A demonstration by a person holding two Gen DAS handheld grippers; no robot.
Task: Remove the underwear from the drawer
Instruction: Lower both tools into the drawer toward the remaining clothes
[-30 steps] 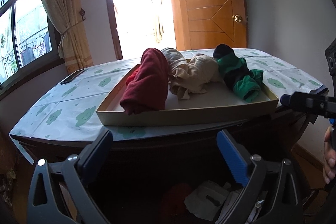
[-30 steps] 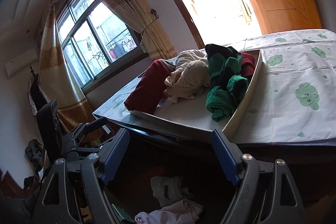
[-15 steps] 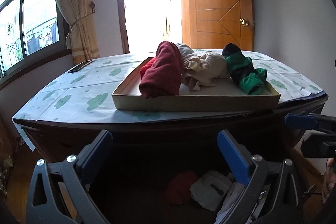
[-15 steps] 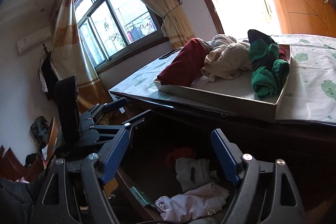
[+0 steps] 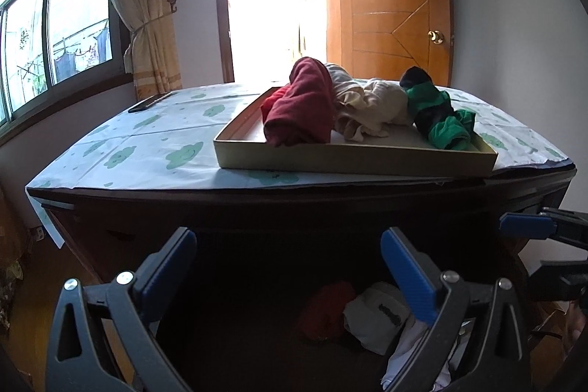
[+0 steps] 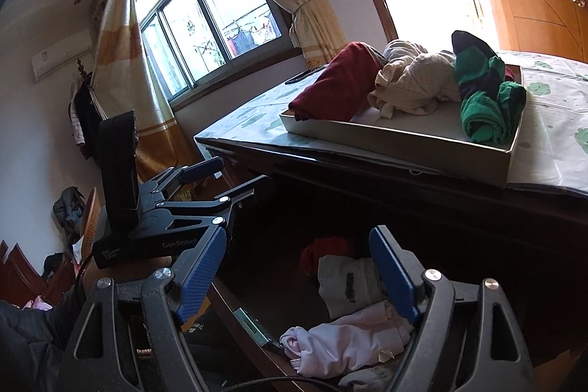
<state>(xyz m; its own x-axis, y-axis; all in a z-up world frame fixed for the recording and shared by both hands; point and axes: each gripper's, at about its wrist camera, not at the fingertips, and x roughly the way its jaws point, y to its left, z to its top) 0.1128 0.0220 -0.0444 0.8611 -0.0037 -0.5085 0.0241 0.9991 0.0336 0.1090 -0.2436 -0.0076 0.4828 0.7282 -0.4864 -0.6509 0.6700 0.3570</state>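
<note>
The open drawer (image 6: 250,322) under the table is dark inside. It holds a red piece of underwear (image 6: 327,250), a white piece (image 6: 349,285) and a pale pink piece (image 6: 349,340). The left wrist view shows the red piece (image 5: 327,311) and the white piece (image 5: 378,315) too. My right gripper (image 6: 297,272) is open above the drawer, empty, with the white piece just beyond its right pad. My left gripper (image 5: 288,267) is open and empty over the drawer's dark left part. Each gripper shows in the other's view: the left gripper (image 6: 235,177), the right gripper (image 5: 529,247).
A shallow cardboard tray (image 5: 352,158) on the table's cloud-print cloth (image 5: 147,149) holds a dark red garment (image 5: 305,105), beige garments (image 5: 371,105) and a green and black one (image 5: 441,120). A dark remote (image 5: 149,102) lies far left. Window, curtains and a wooden door stand behind.
Both grippers have sunk and moved toward the drawer: the tray has risen in both views and more of the drawer's contents show. The right view has rolled. Both jaws stay wide.
</note>
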